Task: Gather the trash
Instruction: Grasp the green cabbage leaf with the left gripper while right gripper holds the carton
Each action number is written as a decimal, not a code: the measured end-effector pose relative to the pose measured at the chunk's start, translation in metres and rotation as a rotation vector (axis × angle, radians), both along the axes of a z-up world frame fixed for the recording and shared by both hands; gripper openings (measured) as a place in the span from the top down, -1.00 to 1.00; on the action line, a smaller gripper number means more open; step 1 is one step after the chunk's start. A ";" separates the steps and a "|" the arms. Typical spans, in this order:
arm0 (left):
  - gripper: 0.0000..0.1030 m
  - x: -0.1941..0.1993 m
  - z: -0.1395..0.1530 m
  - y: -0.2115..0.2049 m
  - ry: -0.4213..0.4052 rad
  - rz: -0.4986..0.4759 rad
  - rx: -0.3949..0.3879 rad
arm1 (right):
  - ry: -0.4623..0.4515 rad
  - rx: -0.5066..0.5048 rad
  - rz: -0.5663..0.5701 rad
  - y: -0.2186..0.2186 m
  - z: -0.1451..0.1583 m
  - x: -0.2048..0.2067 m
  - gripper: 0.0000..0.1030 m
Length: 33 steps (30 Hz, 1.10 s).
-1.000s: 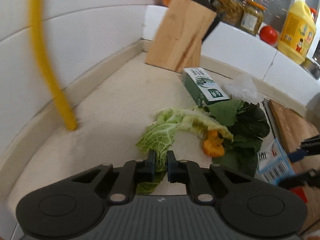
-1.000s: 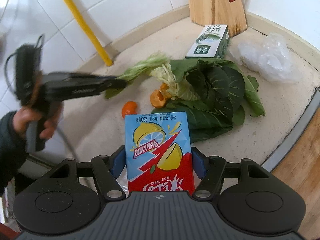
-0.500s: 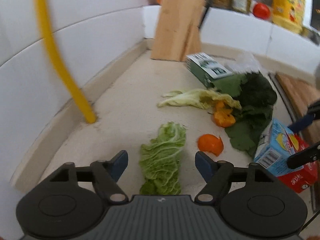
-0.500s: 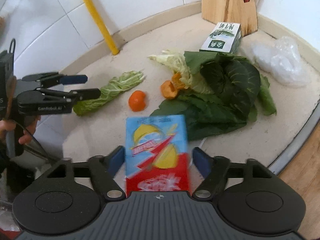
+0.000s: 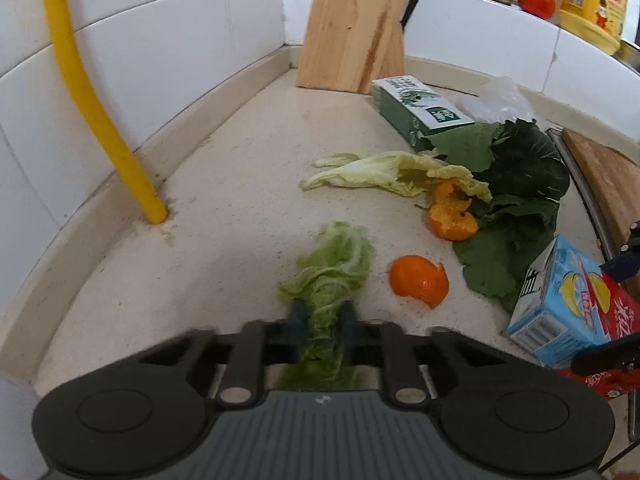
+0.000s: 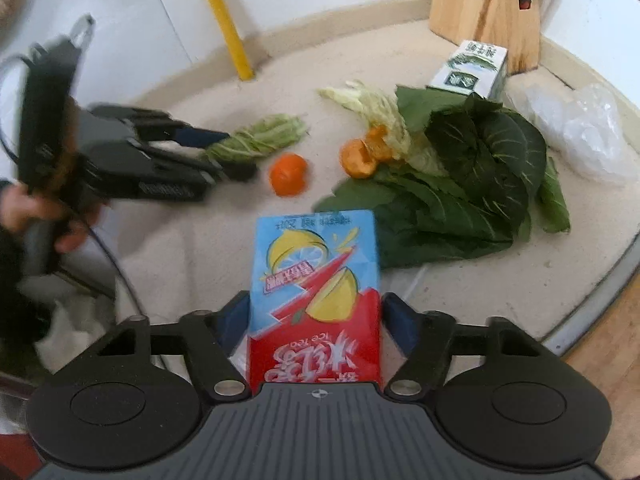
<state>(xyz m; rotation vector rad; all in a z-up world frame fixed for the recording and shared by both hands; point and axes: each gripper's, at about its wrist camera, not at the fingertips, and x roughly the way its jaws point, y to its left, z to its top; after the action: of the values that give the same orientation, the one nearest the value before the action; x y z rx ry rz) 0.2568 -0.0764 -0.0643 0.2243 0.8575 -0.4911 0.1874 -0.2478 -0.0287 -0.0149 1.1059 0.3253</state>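
Black left gripper (image 5: 322, 316), angled downward, closing on cabbage leaf (image 5: 332, 264).

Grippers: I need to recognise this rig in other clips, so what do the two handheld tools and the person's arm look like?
Both grippers, left and right, have a ribbed dark grey body, two round black discs, black linkage arms with silver pivot pins, and blue pads. A small cross mark sits at each body's centre. From outside, the left one shows a black handle, a thin black cable and faint white lettering. The sleeve is dark.
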 end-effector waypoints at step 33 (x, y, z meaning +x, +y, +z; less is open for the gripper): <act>0.85 -0.097 0.056 0.066 -0.104 0.135 -0.132 | -0.129 0.059 -0.068 0.034 0.043 -0.025 -0.36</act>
<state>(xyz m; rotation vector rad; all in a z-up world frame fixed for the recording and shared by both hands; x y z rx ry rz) 0.1601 -0.0099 -0.0082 0.0696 0.7304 -0.4042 0.1627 -0.2134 0.0147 0.0536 0.9662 0.2915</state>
